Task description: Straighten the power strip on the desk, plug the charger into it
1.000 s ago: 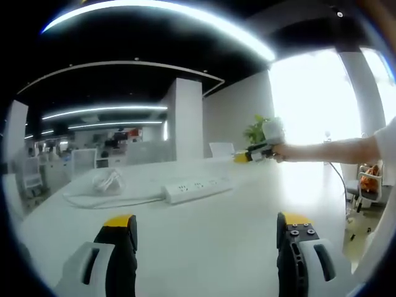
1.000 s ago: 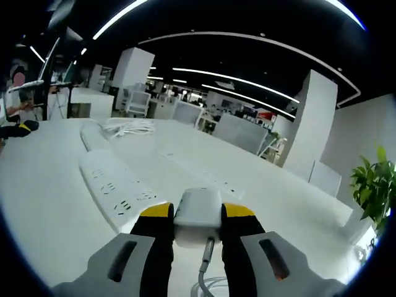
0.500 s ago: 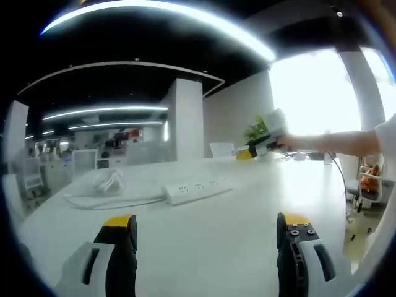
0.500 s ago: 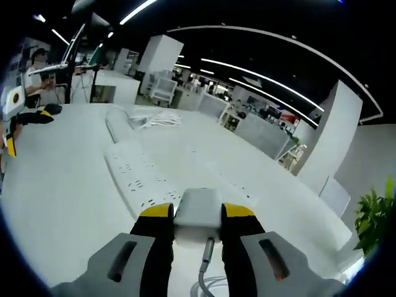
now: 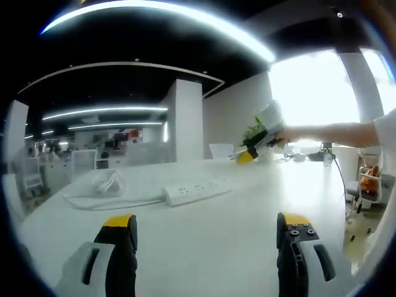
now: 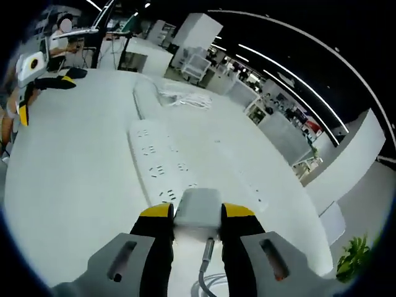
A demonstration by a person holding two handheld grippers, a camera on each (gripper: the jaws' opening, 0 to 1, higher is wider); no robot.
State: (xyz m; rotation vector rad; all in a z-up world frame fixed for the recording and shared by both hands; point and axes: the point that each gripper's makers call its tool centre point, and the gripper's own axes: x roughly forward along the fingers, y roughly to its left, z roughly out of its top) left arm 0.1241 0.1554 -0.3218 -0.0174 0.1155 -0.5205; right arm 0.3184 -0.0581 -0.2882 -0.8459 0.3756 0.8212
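Observation:
A long white power strip (image 5: pixel 197 187) lies across the white desk, its coiled white cord (image 5: pixel 106 181) off its left end. My left gripper (image 5: pixel 205 232) stands open low over the near desk, nothing between its yellow-tipped jaws. My right gripper (image 6: pixel 198 213) is shut on a white charger (image 6: pixel 198 207), held just over the near end of the power strip (image 6: pixel 156 167); the charger's cable (image 6: pixel 206 266) trails back between the jaws. In the left gripper view the right gripper (image 5: pixel 257 143) hovers tilted above the strip's right end, held by a bare arm (image 5: pixel 328 133).
The white desk (image 5: pixel 204 241) stretches wide around the strip. A potted plant (image 5: pixel 253 131) stands at its far edge. The left gripper (image 6: pixel 34 77) shows at the desk's far side in the right gripper view. Office desks and chairs fill the background.
My right gripper has tilted downward with the charger, so the power strip now lies more directly below it. The left gripper has stayed still.

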